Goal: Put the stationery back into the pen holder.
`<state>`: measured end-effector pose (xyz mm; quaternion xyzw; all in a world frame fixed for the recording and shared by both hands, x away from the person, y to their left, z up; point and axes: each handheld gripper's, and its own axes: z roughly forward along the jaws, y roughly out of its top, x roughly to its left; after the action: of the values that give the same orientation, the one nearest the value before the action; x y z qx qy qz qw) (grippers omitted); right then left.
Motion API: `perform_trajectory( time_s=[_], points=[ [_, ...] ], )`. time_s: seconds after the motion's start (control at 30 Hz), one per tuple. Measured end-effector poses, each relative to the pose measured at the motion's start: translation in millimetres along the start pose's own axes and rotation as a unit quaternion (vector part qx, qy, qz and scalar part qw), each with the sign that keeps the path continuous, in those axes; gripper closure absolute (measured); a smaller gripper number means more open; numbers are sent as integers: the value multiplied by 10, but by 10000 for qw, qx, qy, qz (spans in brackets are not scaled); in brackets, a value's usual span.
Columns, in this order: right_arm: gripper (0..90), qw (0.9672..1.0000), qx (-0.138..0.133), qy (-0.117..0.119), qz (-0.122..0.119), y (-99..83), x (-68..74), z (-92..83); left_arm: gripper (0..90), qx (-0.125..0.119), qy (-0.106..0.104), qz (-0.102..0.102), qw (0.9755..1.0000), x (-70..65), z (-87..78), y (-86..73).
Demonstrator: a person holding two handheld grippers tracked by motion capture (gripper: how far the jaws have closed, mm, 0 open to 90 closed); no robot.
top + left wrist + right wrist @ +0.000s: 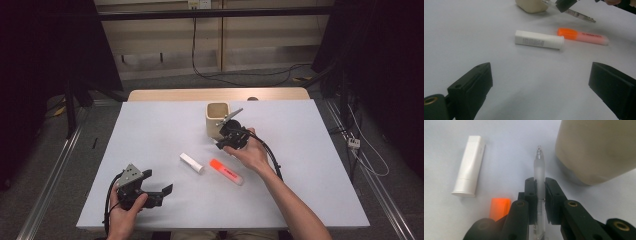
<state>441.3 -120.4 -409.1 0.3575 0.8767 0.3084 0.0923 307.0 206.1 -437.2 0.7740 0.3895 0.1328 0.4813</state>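
Frosted clear plastic forms the barrel of the pen (539,173), which is clamped between the jaws of the right gripper (539,187), its tip pointing out past them toward the table. In the high view the right gripper (231,135) hangs above the middle of the white table (150,130), just beside the beige square pen holder (218,119) that stands toward the far edge; the pen (230,117) slants up over the holder's near rim, and whether it touches the rim I cannot tell. Nearer the person, an orange highlighter (226,171) and a white capped tube (191,163) lie flat side by side, close but apart, around the table's centre. Well apart from them, close to the near left corner, the left gripper (159,186) rests in the hand with its jaws spread wide and nothing between them, facing the white tube (539,39) and the highlighter (583,36).
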Motion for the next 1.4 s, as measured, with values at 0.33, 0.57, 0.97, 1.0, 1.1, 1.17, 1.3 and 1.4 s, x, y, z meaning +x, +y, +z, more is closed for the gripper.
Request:
perform_trajectory(
  time_s=[0.33, 0.57, 0.97, 1.0, 1.1, 1.17, 1.3, 1.4],
  points=[
    [813, 9980, -612, -81, -97, -71, -10, -215, 50, 11, -5, -21, 10000, -7, 10, 0],
    [813, 9947, -1013, -98, -141, -101, -9, -378, 50, -3, -10, -24, 10000, 3, 10, -1],
    [812, 9885, -1507, 155, -26, -86, -78, -503, 50, -2, -9, -30, 10000, -2, 17, 0],
    [813, 9875, -1563, 183, -16, -82, -88, -518, 50, -1, -10, -24, 10000, -2, 16, 0],
    [813, 9850, -1714, 204, 2, -67, -97, -557, 50, 20, 4, -8, 10000, -3, 18, 1],
    [813, 9836, -1791, 204, -10, -54, -98, -576, 50, 18, -7, -8, 10000, -3, 20, 0],
    [813, 9811, -1924, 219, -13, -29, -106, -601, 50, 42, -10, 3, 10000, -6, 23, 1],
    [812, 9782, -2066, 196, 70, 9, -122, -637, 50, 30, -12, -9, 10000, -3, 22, 0]
  ],
)
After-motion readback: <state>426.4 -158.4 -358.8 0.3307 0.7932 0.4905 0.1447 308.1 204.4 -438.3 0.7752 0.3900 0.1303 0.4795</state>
